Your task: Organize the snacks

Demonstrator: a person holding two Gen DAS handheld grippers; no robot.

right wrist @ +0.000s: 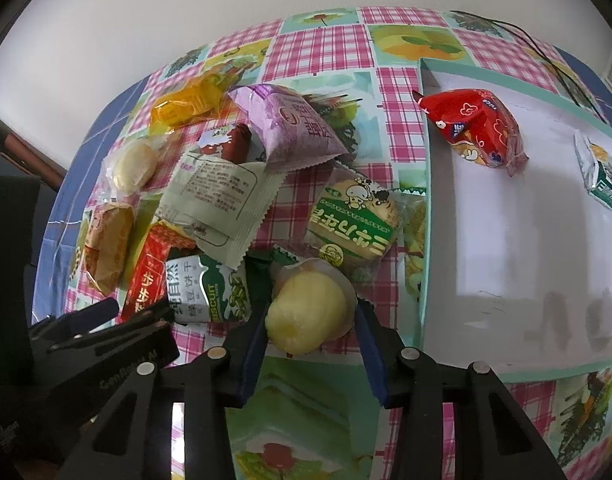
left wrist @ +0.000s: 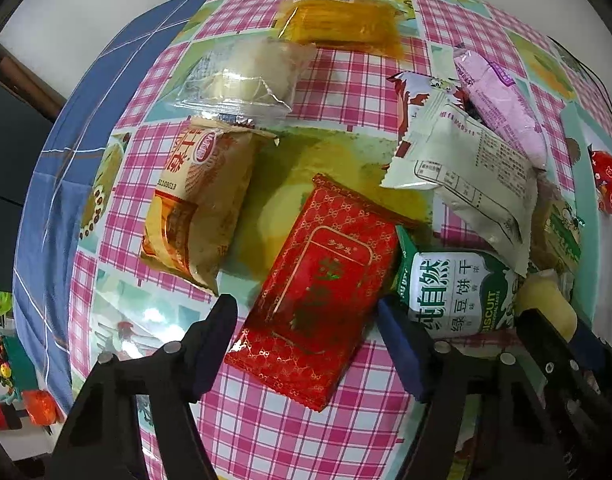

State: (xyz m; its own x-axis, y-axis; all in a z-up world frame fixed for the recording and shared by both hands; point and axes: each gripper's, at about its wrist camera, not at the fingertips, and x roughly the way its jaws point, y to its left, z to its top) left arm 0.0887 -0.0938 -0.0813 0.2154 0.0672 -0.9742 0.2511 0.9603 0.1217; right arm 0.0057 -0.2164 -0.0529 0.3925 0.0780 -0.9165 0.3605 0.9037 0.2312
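The left claw hangs spread over the tabletop, a finger on each side of the red packet without pressing it. A green biscuit pack lies just beside that packet, under a pale sachet. The right claw pinches a yellow jelly cup at the near edge of the snack heap. To its right sits a white tray with a teal rim, holding a red candy bag and a small green pack, well apart
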